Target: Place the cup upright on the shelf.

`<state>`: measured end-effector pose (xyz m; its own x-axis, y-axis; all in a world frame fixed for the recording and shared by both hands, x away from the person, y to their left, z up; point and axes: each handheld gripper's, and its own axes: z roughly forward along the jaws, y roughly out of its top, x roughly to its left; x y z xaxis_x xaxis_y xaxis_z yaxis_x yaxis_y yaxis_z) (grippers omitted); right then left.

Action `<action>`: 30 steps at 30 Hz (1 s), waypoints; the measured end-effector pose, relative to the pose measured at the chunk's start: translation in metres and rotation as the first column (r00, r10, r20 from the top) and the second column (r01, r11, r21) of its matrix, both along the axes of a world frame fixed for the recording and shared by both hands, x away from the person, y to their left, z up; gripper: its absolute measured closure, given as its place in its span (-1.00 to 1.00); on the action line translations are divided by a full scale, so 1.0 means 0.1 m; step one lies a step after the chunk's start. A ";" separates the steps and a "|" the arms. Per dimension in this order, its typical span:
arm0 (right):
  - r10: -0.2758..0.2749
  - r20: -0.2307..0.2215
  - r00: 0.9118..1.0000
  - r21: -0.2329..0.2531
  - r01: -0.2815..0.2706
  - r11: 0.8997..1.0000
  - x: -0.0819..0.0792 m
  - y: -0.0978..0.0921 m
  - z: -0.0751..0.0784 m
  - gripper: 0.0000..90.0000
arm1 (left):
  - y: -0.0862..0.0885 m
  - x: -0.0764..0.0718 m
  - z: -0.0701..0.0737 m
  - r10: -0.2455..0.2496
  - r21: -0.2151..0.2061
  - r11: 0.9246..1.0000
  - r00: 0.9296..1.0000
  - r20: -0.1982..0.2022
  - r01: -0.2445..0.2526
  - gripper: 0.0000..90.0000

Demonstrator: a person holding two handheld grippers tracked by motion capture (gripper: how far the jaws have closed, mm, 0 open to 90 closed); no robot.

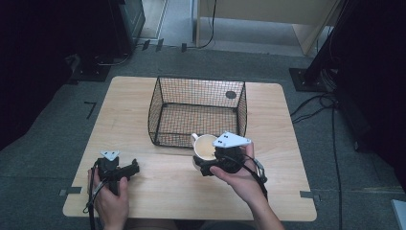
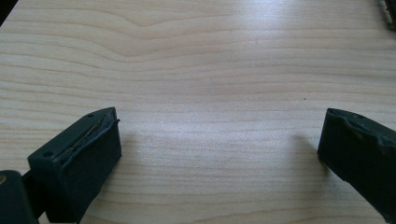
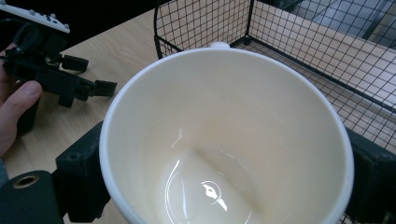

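A cream-white mug (image 1: pixel 204 147) stands just in front of the black wire basket (image 1: pixel 163 96), its handle toward the basket. My right gripper (image 1: pixel 207 164) is shut on the mug, one jaw on each side of its body. In the right gripper view the mug (image 3: pixel 224 135) is empty and glossy inside, with the basket (image 3: pixel 299 51) right behind it. My left gripper (image 1: pixel 134 167) rests near the table's front left, open, with bare wood between its jaws. In its own view the left gripper (image 2: pixel 219 154) shows both pads wide apart.
The basket is empty and sits mid-table on the light wooden table (image 1: pixel 129 105). A dark round mark (image 1: pixel 231 94) shows on the tabletop behind the basket. Cables (image 1: pixel 316 108) lie on the grey floor at right, and dark stands flank the table.
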<state>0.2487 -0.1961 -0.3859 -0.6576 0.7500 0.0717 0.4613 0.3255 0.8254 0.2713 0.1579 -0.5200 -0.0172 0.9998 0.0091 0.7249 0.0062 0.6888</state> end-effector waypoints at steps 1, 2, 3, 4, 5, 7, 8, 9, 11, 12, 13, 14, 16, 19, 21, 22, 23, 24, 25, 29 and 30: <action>0.000 0.001 1.000 0.000 0.000 1.000 0.01 0.01 0.02 -0.79 | 0.00 0.00 0.00 0.000 0.000 1.000 1.000 0.000 0.000 -1.00; 0.000 0.005 1.000 -0.004 0.000 1.000 0.02 0.01 0.03 -0.79 | 0.00 0.00 0.00 0.000 0.000 1.000 1.000 0.000 0.000 -1.00; 0.001 0.008 1.000 -0.005 -0.001 1.000 0.04 0.02 0.05 -0.79 | 0.00 0.00 0.00 0.000 0.000 1.000 1.000 -0.001 0.000 -1.00; 0.002 0.009 1.000 -0.004 -0.001 1.000 0.06 0.02 0.07 -0.79 | 0.00 0.00 0.00 0.000 0.000 1.000 1.000 -0.003 0.000 -1.00; -0.001 0.009 1.000 -0.001 0.001 1.000 0.07 0.02 0.08 -0.79 | 0.00 0.00 0.00 0.000 -0.001 1.000 1.000 -0.001 0.000 -1.00; 0.000 0.016 1.000 -0.003 0.000 1.000 0.11 0.02 0.12 -0.79 | 0.00 0.00 0.00 0.001 -0.002 1.000 1.000 0.001 -0.001 -1.00; -0.001 0.018 1.000 -0.002 0.001 1.000 0.12 0.02 0.13 -0.79 | 0.00 0.00 0.00 0.001 -0.002 1.000 1.000 0.001 -0.001 -1.00; -0.002 0.018 1.000 0.000 0.002 1.000 0.14 0.02 0.15 -0.79 | 0.00 0.00 0.00 0.001 -0.002 1.000 1.000 0.001 -0.001 -1.00; -0.002 0.022 1.000 0.005 0.001 1.000 0.18 0.02 0.19 -0.79 | 0.00 0.00 0.00 0.001 -0.001 1.000 1.000 0.001 -0.001 -1.00; -0.003 0.021 1.000 0.007 0.003 1.000 0.19 0.02 0.20 -0.79 | 0.00 0.00 0.00 -0.001 0.003 1.000 1.000 0.000 0.001 -1.00; -0.005 0.020 1.000 0.009 0.005 1.000 0.21 0.02 0.22 -0.79 | 0.00 0.00 0.00 0.000 0.001 1.000 1.000 0.001 0.000 -1.00; -0.006 0.024 1.000 0.009 0.006 1.000 0.23 0.02 0.23 -0.79 | 0.00 0.00 0.00 0.000 0.000 1.000 1.000 -0.001 0.000 -1.00; -0.008 0.029 1.000 0.005 0.008 1.000 0.26 0.01 0.26 -0.79 | 0.00 0.00 0.00 0.000 0.000 1.000 1.000 -0.001 0.000 -1.00; -0.014 0.030 0.999 0.003 0.014 1.000 0.32 -0.01 0.30 -0.79 | 0.00 0.00 0.00 0.001 0.000 1.000 1.000 -0.001 -0.001 -1.00; -0.018 0.031 0.999 0.000 0.018 1.000 0.36 -0.02 0.31 -0.79 | 0.00 0.00 0.00 0.001 0.000 1.000 1.000 -0.001 -0.001 -1.00; -0.023 0.034 0.999 -0.002 0.023 1.000 0.38 -0.02 0.32 -0.79 | 0.00 0.00 0.00 0.001 -0.001 1.000 1.000 -0.001 -0.001 -1.00; -0.026 0.035 0.999 -0.005 0.026 1.000 0.40 -0.03 0.32 -0.79 | 0.00 0.00 0.00 0.001 0.000 1.000 1.000 -0.001 -0.001 -1.00; -0.027 0.038 0.999 -0.009 0.028 1.000 0.42 -0.03 0.33 -0.79 | 0.00 0.00 0.00 0.001 -0.001 1.000 1.000 -0.001 -0.001 -1.00; -0.027 0.041 0.999 -0.009 0.028 1.000 0.45 -0.04 0.33 -0.79 | 0.00 0.00 0.00 0.001 0.000 1.000 1.000 -0.001 -0.001 -1.00; -0.029 0.045 0.999 -0.004 0.029 1.000 0.53 -0.04 0.34 -0.79 | 0.00 0.00 0.00 0.001 -0.001 1.000 1.000 -0.001 -0.001 -1.00; -0.031 0.046 0.998 -0.002 0.031 1.000 0.55 -0.05 0.34 -0.79 | 0.00 0.00 0.00 0.001 -0.001 1.000 1.000 -0.001 -0.001 -1.00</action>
